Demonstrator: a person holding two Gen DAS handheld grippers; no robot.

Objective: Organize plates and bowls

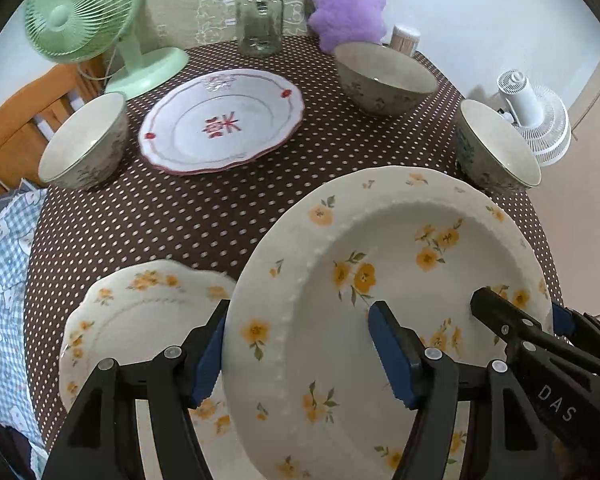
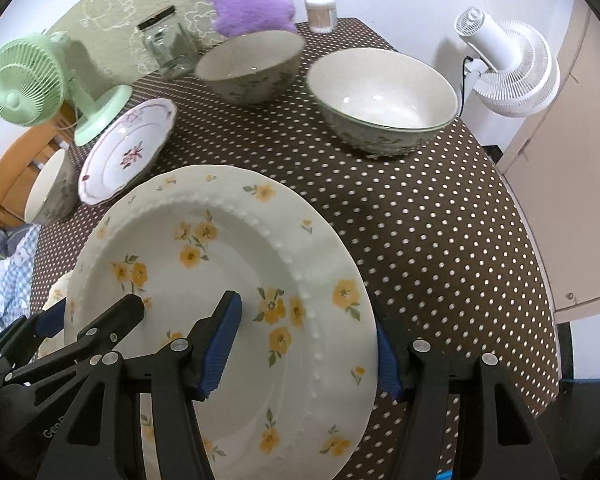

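A large cream plate with yellow flowers [image 1: 400,280] is held up off the table between both grippers. My left gripper [image 1: 300,356] is shut on its left rim, one finger under and one inside. My right gripper [image 2: 308,344] is shut on its right rim [image 2: 220,264]. A smaller yellow-flowered plate [image 1: 140,320] lies on the table below left. A red-patterned plate [image 1: 224,120] lies mid-table. Three bowls stand around: left [image 1: 84,144], back [image 1: 384,76], right [image 1: 496,148].
A green fan [image 1: 88,20], a glass jar [image 1: 260,16], a purple plush [image 1: 344,4] and a toothpick holder [image 1: 406,38] stand at the back of the brown dotted tablecloth [image 1: 180,216]. A white fan [image 1: 536,116] stands beyond the right edge. Checked cloth [image 1: 4,264] lies left.
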